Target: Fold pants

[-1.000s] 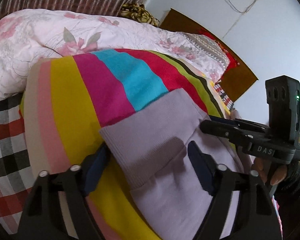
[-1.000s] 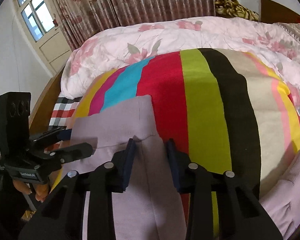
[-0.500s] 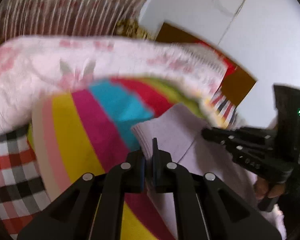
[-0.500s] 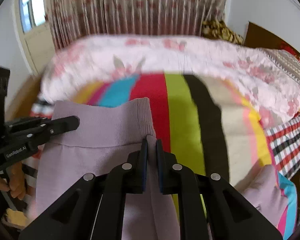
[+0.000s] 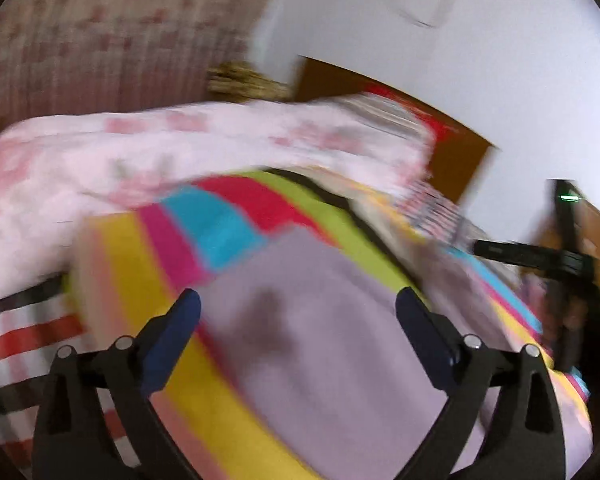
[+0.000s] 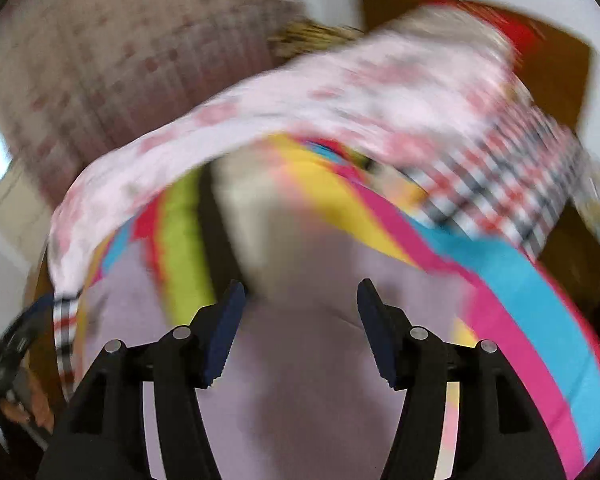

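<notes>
Both views are smeared by fast motion. At the bottom of the left wrist view, the left gripper [image 5: 298,304] has its jaws spread wide and empty above the lilac knit pants [image 5: 332,344], which lie flat on the striped blanket [image 5: 216,228] in the lower middle of the frame. At the bottom of the right wrist view, the right gripper [image 6: 300,300] is likewise released, with lilac cloth beneath and between its blue pads [image 6: 224,328]. Half a second earlier both jaws were clenched on the ribbed waistband edge; now they have let go, probably because that fold has been laid down. Farther off, a pink floral quilt [image 5: 180,152] crosses mid-frame, with a checked sheet [image 6: 496,184] at upper right in the right view and a patterned curtain [image 6: 120,48] behind.
</notes>
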